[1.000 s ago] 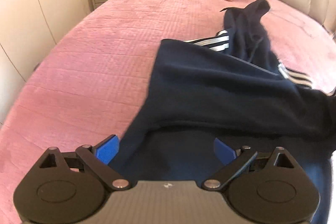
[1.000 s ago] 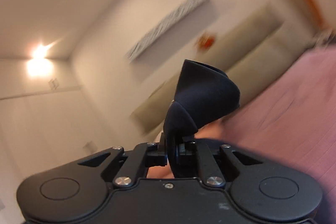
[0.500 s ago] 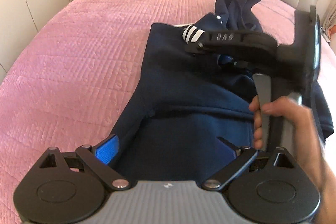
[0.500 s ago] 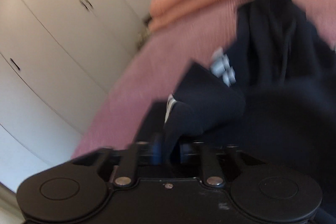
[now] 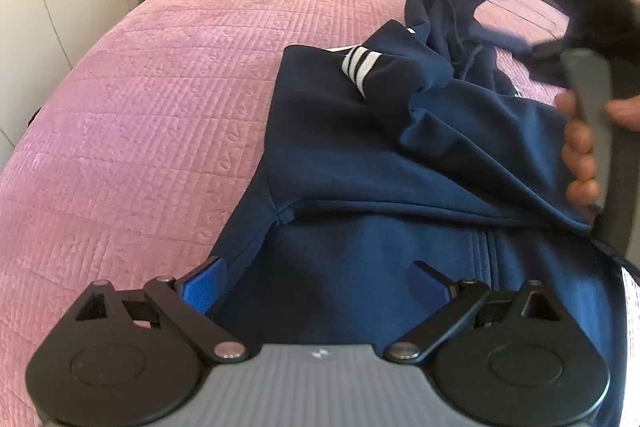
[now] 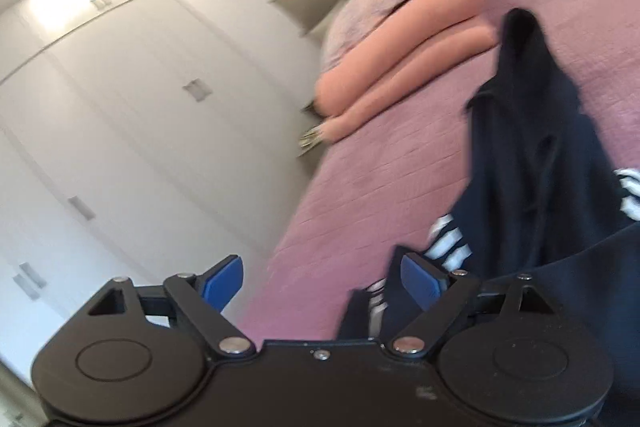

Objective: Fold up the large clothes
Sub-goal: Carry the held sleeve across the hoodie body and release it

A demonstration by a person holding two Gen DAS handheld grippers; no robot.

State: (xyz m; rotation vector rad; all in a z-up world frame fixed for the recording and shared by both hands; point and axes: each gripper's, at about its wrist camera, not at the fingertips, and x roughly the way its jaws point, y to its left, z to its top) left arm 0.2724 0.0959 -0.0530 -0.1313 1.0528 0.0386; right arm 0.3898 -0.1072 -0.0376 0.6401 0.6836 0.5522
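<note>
Right gripper [image 6: 320,279] opening, empty — over jacket [image 6: 532,187]

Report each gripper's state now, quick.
Left gripper: open, holding nothing, jaws astride the navy jacket.
Right gripper: jaws opening wide, nothing between them.

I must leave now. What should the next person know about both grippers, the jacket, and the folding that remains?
Left gripper: open, jaws over the navy jacket, nothing pinched.
Right gripper: jaws opening, nothing between them; held in the right hand.
Jacket lies on the pink bedspread. One striped sleeve is folded in across the body.
Left to do: hood is still bunched, remaining folds not made.
</note>
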